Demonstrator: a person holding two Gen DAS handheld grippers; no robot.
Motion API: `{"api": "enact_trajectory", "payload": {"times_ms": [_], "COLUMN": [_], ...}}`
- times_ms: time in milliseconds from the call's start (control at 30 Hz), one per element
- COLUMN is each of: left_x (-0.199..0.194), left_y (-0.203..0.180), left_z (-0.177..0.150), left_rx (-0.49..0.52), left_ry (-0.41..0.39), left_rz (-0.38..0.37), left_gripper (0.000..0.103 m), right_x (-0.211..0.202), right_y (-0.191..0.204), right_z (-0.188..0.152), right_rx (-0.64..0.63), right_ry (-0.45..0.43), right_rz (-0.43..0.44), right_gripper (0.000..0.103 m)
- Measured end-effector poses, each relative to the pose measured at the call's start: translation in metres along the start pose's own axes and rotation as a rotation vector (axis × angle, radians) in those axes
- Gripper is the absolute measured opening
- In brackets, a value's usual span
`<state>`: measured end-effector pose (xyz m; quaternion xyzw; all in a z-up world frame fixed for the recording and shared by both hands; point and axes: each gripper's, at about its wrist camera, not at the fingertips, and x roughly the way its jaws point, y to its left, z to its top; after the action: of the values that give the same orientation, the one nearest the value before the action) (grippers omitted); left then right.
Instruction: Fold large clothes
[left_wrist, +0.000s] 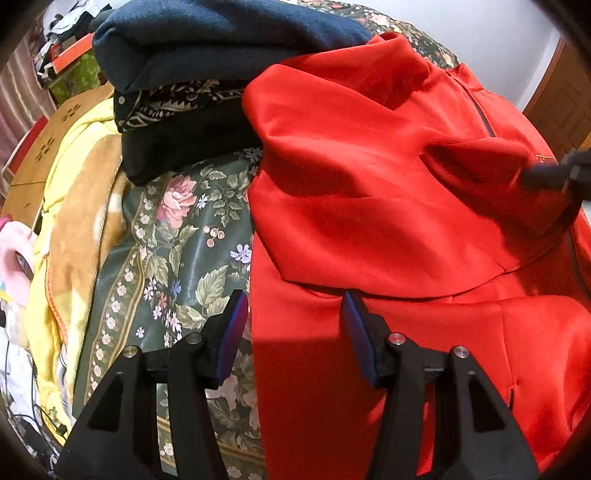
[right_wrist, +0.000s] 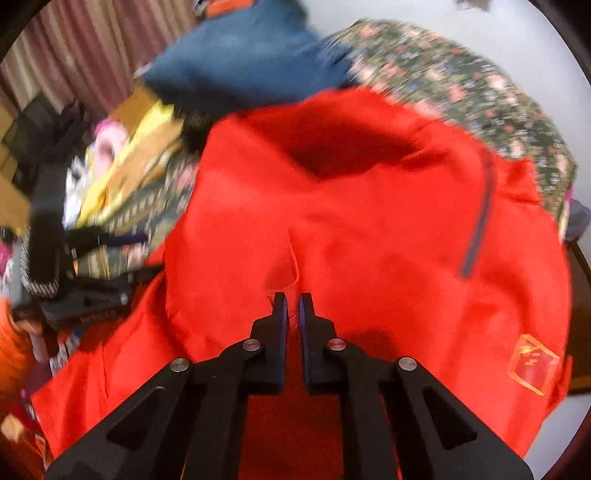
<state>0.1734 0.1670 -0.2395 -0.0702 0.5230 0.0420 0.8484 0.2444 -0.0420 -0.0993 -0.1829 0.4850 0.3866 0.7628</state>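
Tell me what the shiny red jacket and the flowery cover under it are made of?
The red jacket looks like a smooth, satiny synthetic cloth: it gleams and falls in soft folds. The flowery cover seems to be a glossy, slick printed fabric, as light shines off it. Neither can be told for sure by look.

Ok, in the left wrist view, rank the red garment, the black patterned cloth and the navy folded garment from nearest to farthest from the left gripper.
1. red garment: its left edge lies between the open fingers of the left gripper.
2. black patterned cloth: farther back, to the left.
3. navy folded garment: farthest, stacked on the black cloth.
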Motion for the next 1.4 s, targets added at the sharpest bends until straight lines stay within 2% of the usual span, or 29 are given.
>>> {"api": "enact_trajectory", "payload": {"times_ms": [133, 267, 467, 633, 767, 933, 1133, 1400], "left_x": [0.009, 0.013, 0.012, 0.012, 0.012, 0.011, -0.007, -0.051], "left_y": [0.000, -0.003, -0.010, -0.006, -0.004, -0.003, -0.011, -0.034], "left_z": [0.005, 0.012, 0.015, 0.016, 0.017, 0.019, 0.023, 0.047], "left_rx": [0.003, 0.009, 0.036, 0.010, -0.002, -0.004, 0.015, 0.031], "left_ry": [0.015, 0.021, 0.016, 0.020, 0.024, 0.032, 0.008, -0.112], "left_rz": [0.019, 0.044, 0.079, 0.073, 0.074, 0.089, 0.120, 0.131], "left_gripper": [0.054, 0.054, 0.054, 0.054, 0.054, 0.054, 0.054, 0.054], "right_x": [-0.043, -0.089, -0.125, -0.122, -0.100, -0.084, -0.090, -0.120], "right_y": [-0.035, -0.068, -0.101, -0.129, -0.145, -0.155, -0.154, -0.164], "right_z": [0.010, 0.005, -0.020, -0.063, -0.101, -0.134, -0.154, -0.167], "right_rx": [0.134, 0.255, 0.382, 0.503, 0.603, 0.661, 0.616, 0.619], "right_ry": [-0.139, -0.280, -0.383, -0.373, -0.306, -0.240, -0.199, -0.250], "right_rz": [-0.015, -0.062, -0.115, -0.123, -0.124, -0.128, -0.182, -0.229], "right_gripper": [0.005, 0.005, 0.005, 0.005, 0.005, 0.006, 0.006, 0.007]}}
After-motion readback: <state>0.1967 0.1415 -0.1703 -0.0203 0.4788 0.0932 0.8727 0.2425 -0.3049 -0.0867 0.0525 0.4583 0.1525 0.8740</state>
